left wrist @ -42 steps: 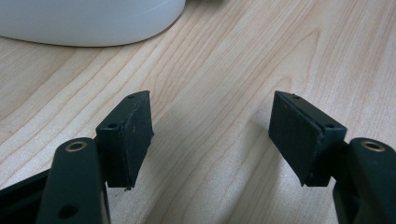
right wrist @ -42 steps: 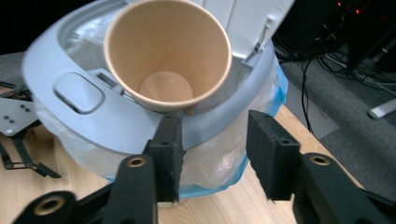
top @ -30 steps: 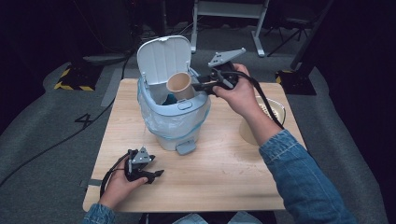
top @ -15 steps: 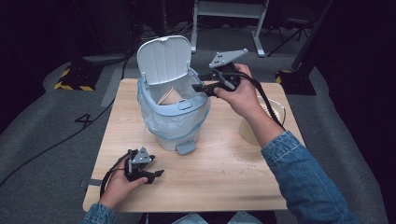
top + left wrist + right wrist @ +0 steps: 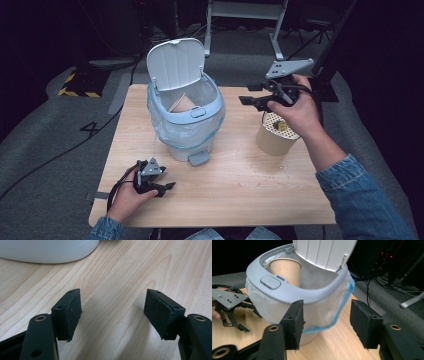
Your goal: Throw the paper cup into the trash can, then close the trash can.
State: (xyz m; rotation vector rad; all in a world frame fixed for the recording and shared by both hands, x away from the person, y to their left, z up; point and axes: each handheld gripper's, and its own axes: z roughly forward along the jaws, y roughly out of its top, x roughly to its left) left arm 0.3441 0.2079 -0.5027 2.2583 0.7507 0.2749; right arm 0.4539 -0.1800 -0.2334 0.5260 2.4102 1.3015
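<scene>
The paper cup (image 5: 285, 270) stands inside the bin (image 5: 186, 117), leaning against the liner on the side away from the person; in the high view just its tan rim and upper wall show above the grey rim, and its base is hidden in the bag. The bin's lid (image 5: 176, 62) stands open and upright behind the cup, and in the right gripper view its top is cut off by the picture's edge. The foot pedal (image 5: 199, 158) juts from the bin's base toward the person.

The right gripper (image 5: 248, 100) hangs in the air to the right of the bin, clear of its rim, jaws pointing at the bin; they have just been opening and stand moderately wide with nothing between them. Below that hand, right of the bin, a second cup (image 5: 274, 136) with a white perforated top is partly covered by the hand.

The left gripper (image 5: 165, 187) rests on the table (image 5: 240, 180) in front of the bin, near the table's front edge, jaws wide apart over bare wood, holding nothing. The bin's white base curves just beyond them.

The light wooden tabletop has open room in front of the bin and to its right. Grey carpet, cables and a dark room surround it.
</scene>
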